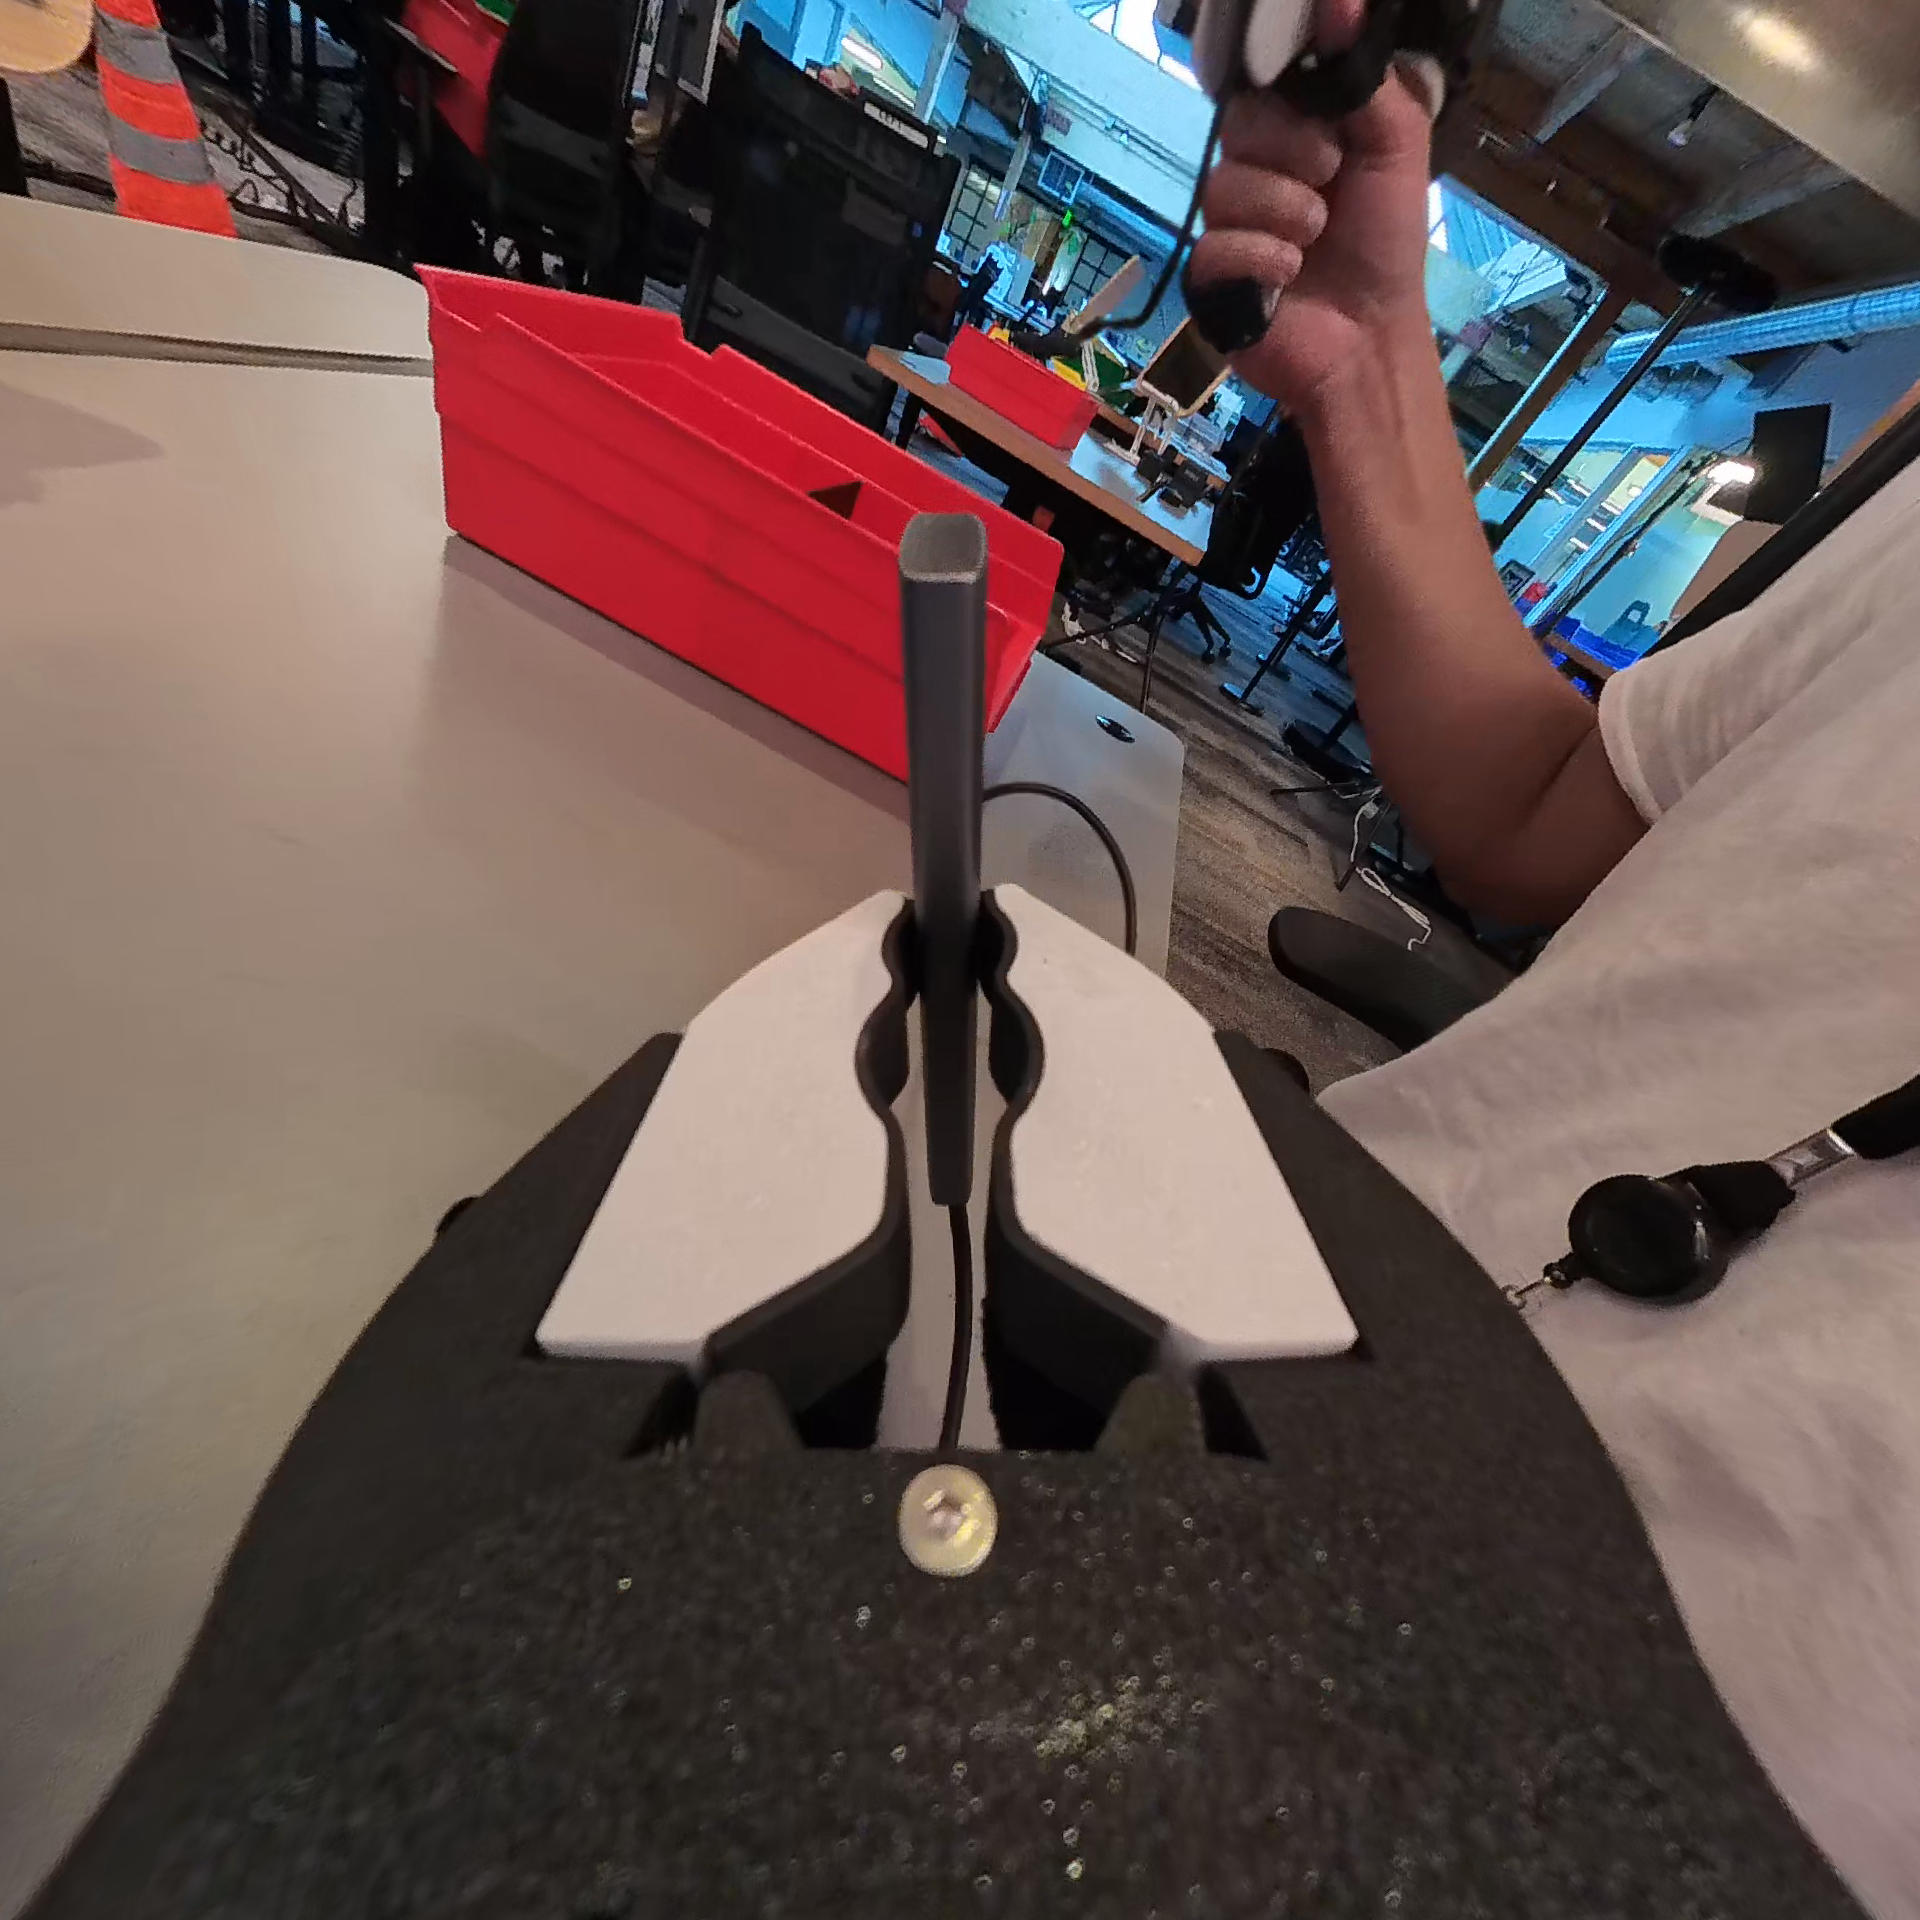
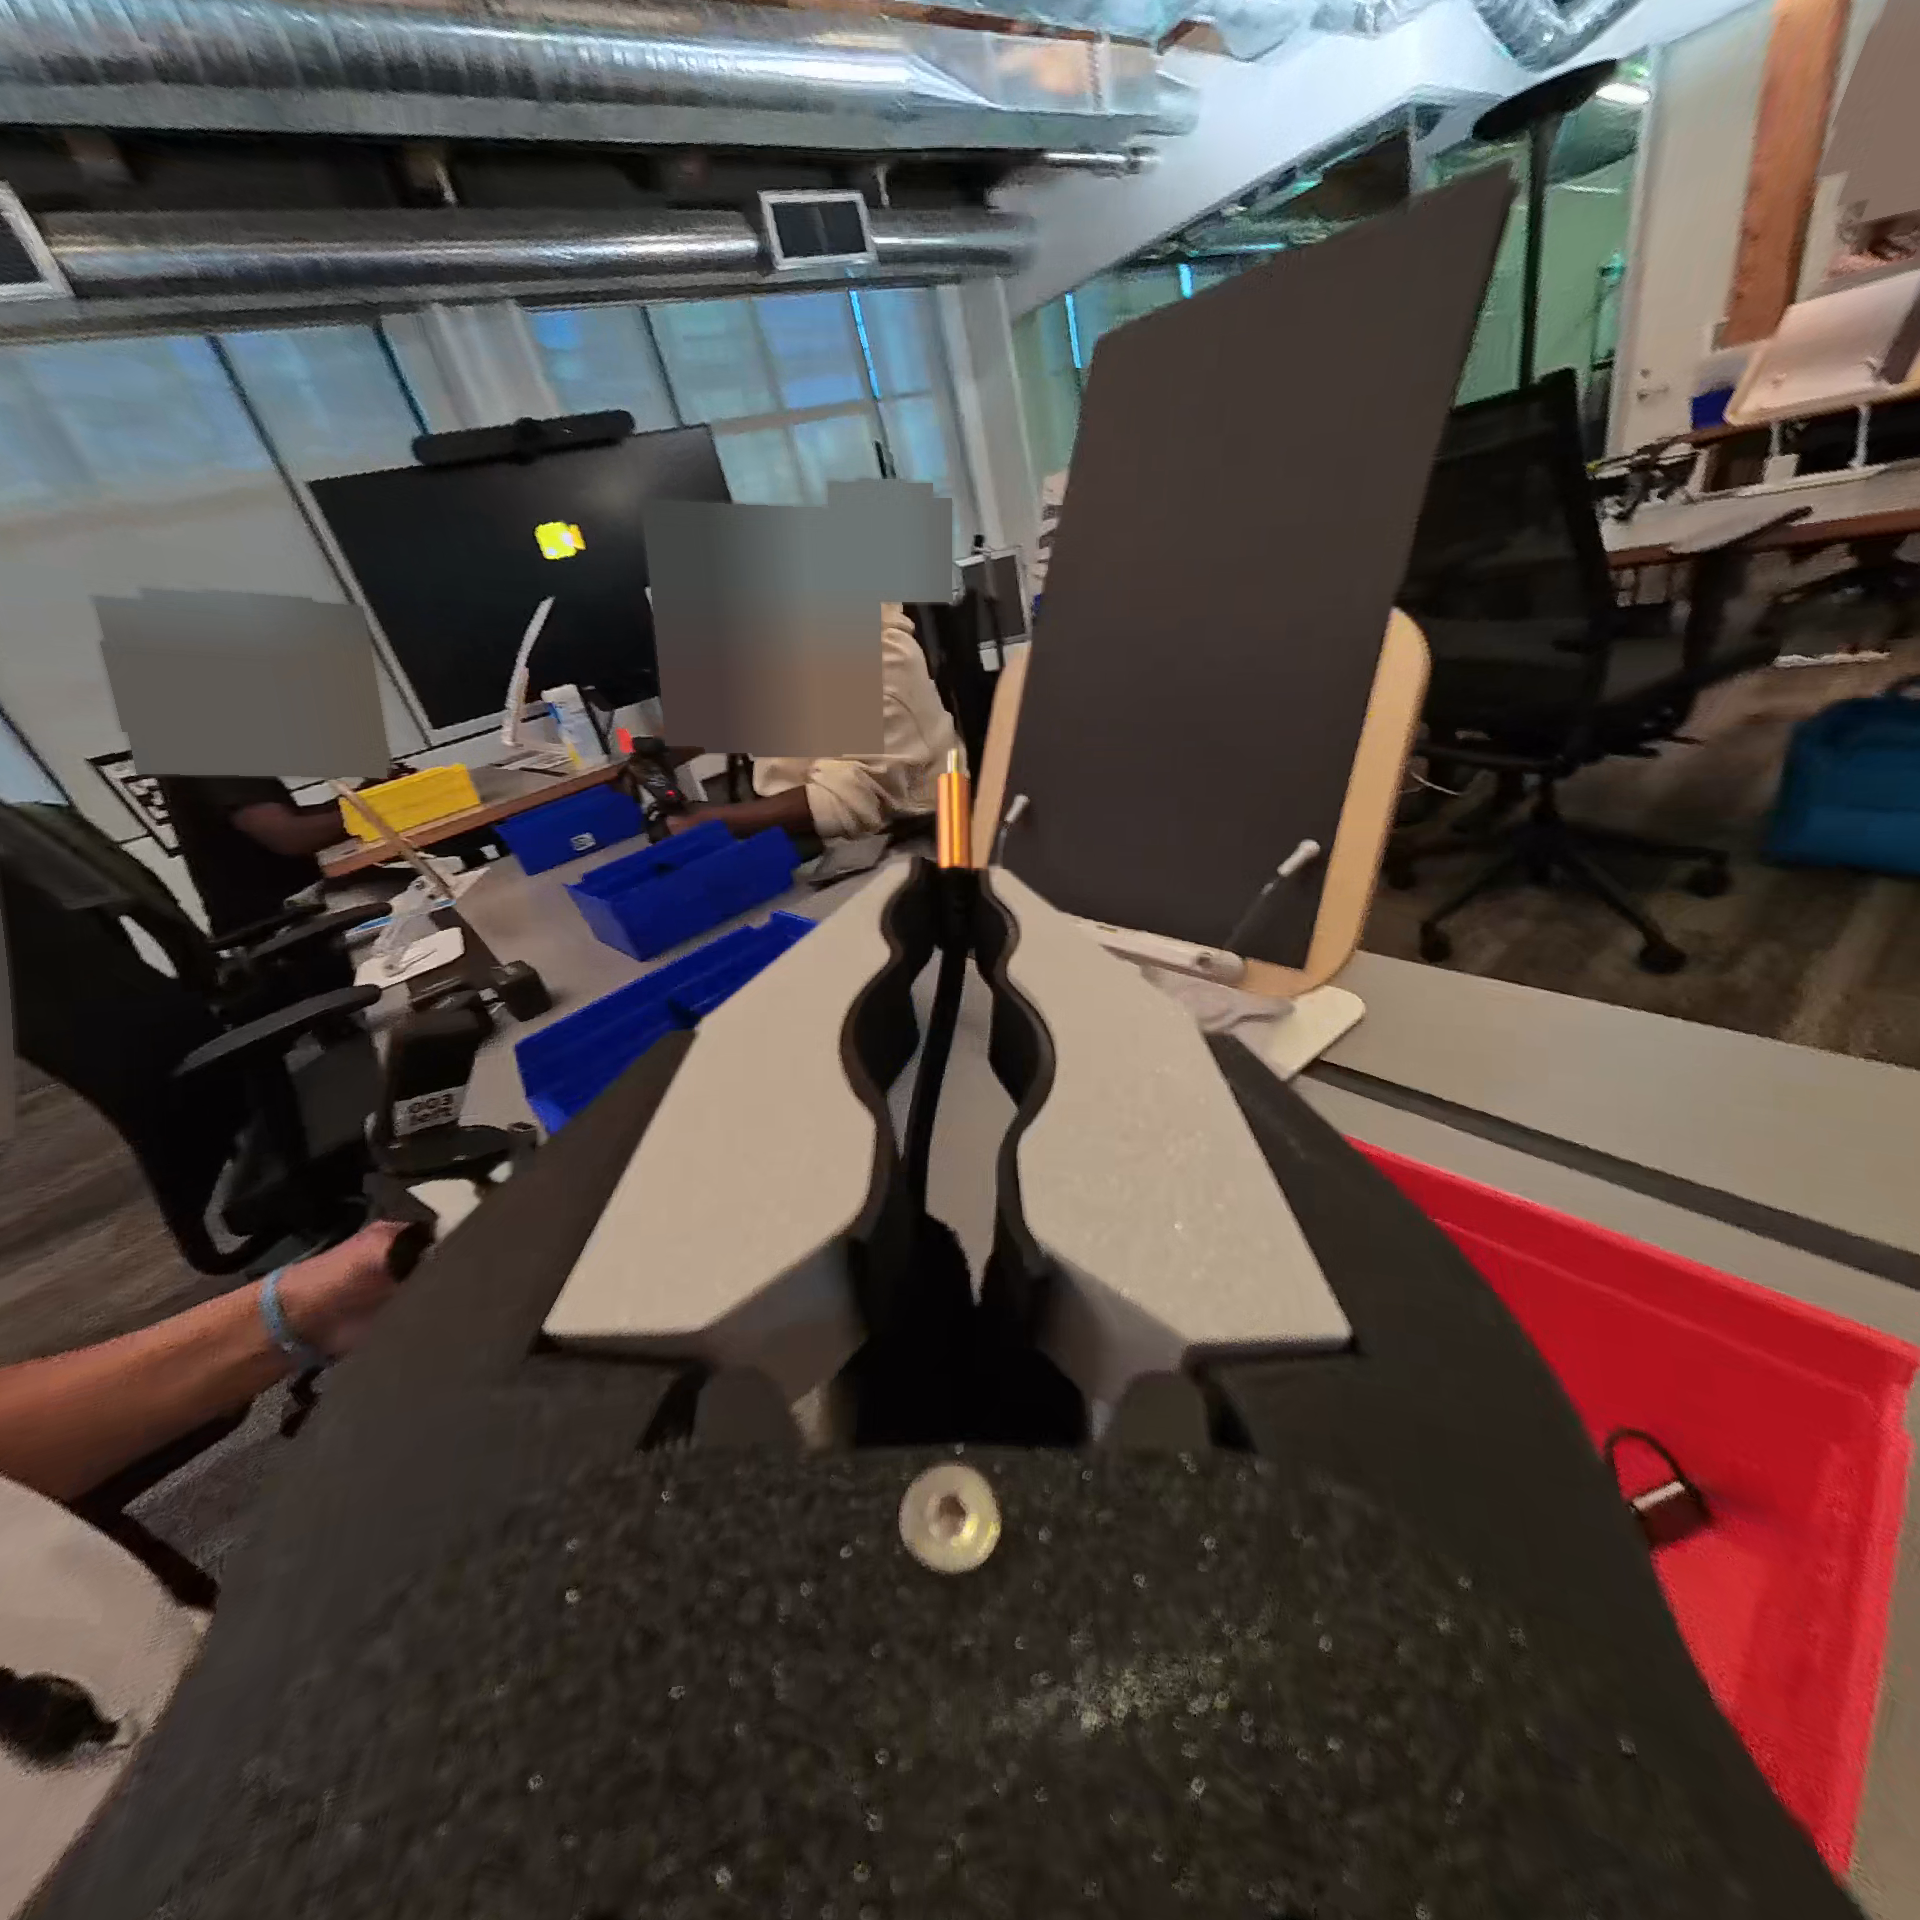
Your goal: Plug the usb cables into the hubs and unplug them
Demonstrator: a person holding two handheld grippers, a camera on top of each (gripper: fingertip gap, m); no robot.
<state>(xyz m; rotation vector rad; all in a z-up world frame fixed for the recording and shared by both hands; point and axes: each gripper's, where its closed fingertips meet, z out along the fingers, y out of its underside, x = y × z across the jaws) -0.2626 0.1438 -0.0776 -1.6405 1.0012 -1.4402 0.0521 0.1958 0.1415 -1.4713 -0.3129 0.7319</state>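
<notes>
My left gripper point(image 1: 943, 914) is shut on a slim dark grey USB hub point(image 1: 940, 727). The hub stands edge-on between the jaws and sticks out past the fingertips above the table. Its thin black cable point(image 1: 961, 1320) runs back between the fingers. My right gripper point(image 2: 954, 878) is shut on an orange USB cable plug point(image 2: 953, 821) with a silver tip. The plug points away from me, and its black cable point(image 2: 935, 1049) trails back between the fingers. The right gripper is held high in the air. The two are apart.
A red bin point(image 1: 675, 499) stands on the white table point(image 1: 260, 831) beyond the hub. In the right wrist view the red bin point(image 2: 1714, 1455) holds a small black cable piece point(image 2: 1662, 1496). A person's hand and arm point(image 1: 1382, 416) are at upper right. A dark board on a stand point(image 2: 1247, 582) is ahead. My right fingertips sit around 40 cm from my left ones.
</notes>
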